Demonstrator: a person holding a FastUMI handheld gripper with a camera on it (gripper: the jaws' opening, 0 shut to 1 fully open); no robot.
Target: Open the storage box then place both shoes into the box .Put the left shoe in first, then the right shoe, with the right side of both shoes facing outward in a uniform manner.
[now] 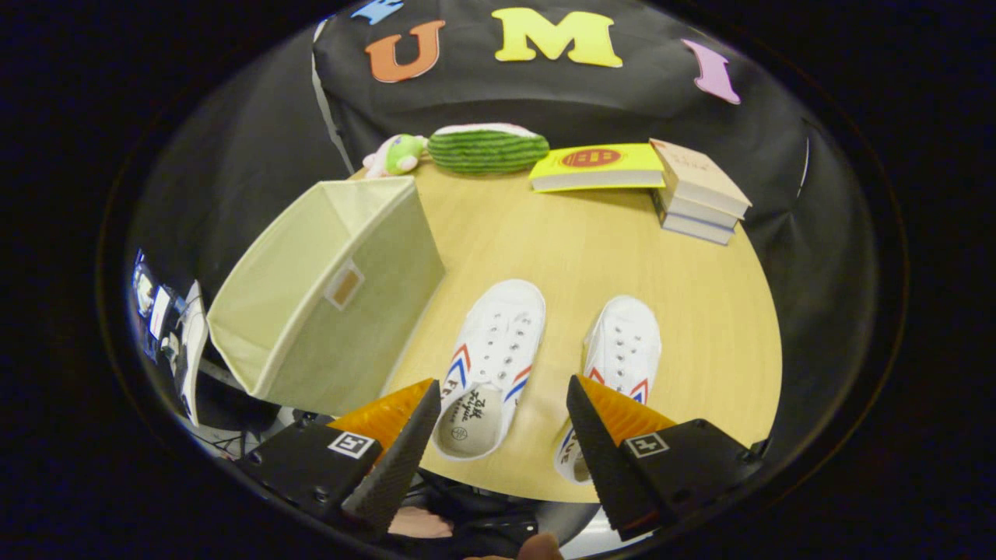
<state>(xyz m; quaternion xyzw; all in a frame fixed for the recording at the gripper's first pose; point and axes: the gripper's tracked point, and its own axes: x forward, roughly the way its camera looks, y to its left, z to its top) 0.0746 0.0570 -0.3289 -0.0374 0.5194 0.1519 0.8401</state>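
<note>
To the far left of the fingers the storage box [327,292] is seen standing open. The left shoe [490,365] lies just ahead between the wide-spread, empty fingers of the gripper [499,424], heel nearest, toe pointing away; the right shoe [618,362] lies parallel, just to its right.

On the table [591,257], the storage box [327,295] sits at the left, seemingly overhanging the left edge. The left shoe [490,365] lies right of it, the right shoe [618,365] further right, both toes pointing far. Along the far edge, left to right: small plush toy [395,154], watermelon plush [488,148], flat book [597,167], book stack [699,193]. The gripper [502,428] hangs spread apart above the near shoe ends.
</note>
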